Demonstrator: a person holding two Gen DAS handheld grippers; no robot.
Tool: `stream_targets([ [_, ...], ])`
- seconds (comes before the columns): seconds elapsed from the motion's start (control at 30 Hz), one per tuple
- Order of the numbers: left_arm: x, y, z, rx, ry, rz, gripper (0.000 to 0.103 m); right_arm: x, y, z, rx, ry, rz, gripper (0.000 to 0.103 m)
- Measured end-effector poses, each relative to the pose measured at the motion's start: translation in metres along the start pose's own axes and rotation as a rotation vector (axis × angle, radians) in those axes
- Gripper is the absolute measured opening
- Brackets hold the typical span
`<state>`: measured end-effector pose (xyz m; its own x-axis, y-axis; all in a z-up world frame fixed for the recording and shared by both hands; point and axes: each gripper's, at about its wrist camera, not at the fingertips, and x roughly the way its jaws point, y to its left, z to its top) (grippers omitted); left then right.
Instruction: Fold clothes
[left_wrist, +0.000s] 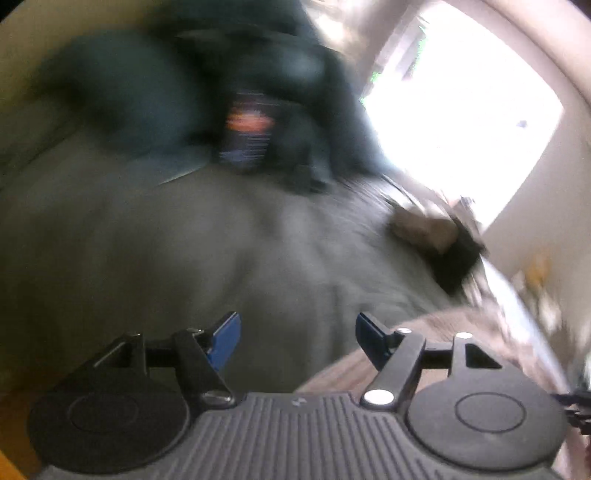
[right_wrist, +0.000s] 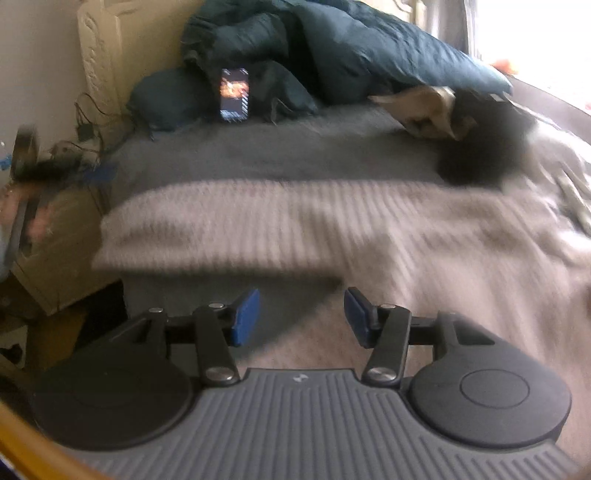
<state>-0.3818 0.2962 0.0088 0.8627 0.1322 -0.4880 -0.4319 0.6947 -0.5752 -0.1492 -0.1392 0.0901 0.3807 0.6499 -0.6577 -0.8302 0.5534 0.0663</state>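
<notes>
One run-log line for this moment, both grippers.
left gripper: open, empty, view blurred | right gripper: open, empty, above striped grey garment | garment spread on bed | phone against duvet

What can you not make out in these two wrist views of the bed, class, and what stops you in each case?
- Phone screen content: too small in the right wrist view, smeared by motion blur in the left.
- Dark item beside the tan one: blurred, identity unclear.
- Ribbed grey garment: type unclear; cut off at the right edge.
- Window view: overexposed.
- Bedside clutter: blurred.
</notes>
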Motion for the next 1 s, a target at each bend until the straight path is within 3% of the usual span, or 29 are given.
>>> stream_targets([
  [0.07, -0.010, 0.045, -0.021, -0.194, 0.011, -0.041, 0.077, 0.018, 0.004, 0.018, 0.001, -0.005, 0.018, 0.051],
  [0.13, -0.004, 0.076, -0.040, -0.339, 0.063, -0.137, 0.077, 0.036, 0.009, 0.035, 0.001, -0.011, 0.037, 0.051],
  [0.23, 0.020, 0.093, -0.062, -0.485, 0.116, -0.355, 0.077, 0.062, 0.015, 0.061, 0.002, -0.019, 0.064, 0.051],
  [0.3, 0.034, 0.093, -0.070, -0.574, 0.125, -0.518, 0.072, 0.075, 0.018, 0.067, 0.003, -0.023, 0.056, 0.051],
  [0.33, 0.038, 0.091, -0.072, -0.607, 0.115, -0.578, 0.054, 0.081, 0.020, 0.068, 0.003, -0.024, 0.047, 0.051],
  [0.37, 0.037, 0.088, -0.069, -0.616, 0.108, -0.590, 0.009, 0.087, 0.021, 0.069, 0.004, -0.026, 0.039, 0.051],
  [0.5, 0.015, 0.082, -0.044, -0.557, 0.046, -0.492, 0.008, 0.108, 0.026, 0.070, -0.016, -0.036, -0.012, 0.051],
  [0.53, 0.010, 0.081, -0.038, -0.515, 0.040, -0.411, 0.008, 0.114, 0.029, 0.067, -0.047, -0.028, -0.045, 0.051],
  [0.6, 0.006, 0.078, -0.033, -0.393, 0.058, -0.171, 0.003, 0.134, 0.034, 0.059, -0.118, 0.014, -0.121, 0.051],
  [0.67, 0.006, 0.077, -0.040, -0.280, 0.086, 0.052, 0.002, 0.146, 0.035, 0.049, -0.107, 0.033, -0.148, 0.052],
  [0.7, 0.004, 0.078, -0.045, -0.265, 0.087, 0.108, 0.003, 0.150, 0.035, 0.043, -0.094, 0.035, -0.155, 0.052],
  [0.8, -0.015, 0.056, -0.046, -0.183, 0.016, 0.103, 0.009, 0.133, 0.046, 0.040, -0.083, 0.013, -0.078, 0.052],
  [0.9, -0.028, -0.002, -0.029, 0.071, -0.090, 0.124, 0.021, 0.110, 0.059, 0.039, -0.074, -0.012, 0.021, 0.052],
  [0.97, -0.026, -0.043, -0.019, 0.205, -0.114, 0.066, 0.033, 0.083, 0.070, 0.030, -0.049, -0.039, 0.080, 0.053],
  [1.0, -0.019, -0.062, -0.015, 0.241, -0.097, -0.003, 0.041, 0.068, 0.075, 0.025, -0.035, -0.055, 0.107, 0.053],
])
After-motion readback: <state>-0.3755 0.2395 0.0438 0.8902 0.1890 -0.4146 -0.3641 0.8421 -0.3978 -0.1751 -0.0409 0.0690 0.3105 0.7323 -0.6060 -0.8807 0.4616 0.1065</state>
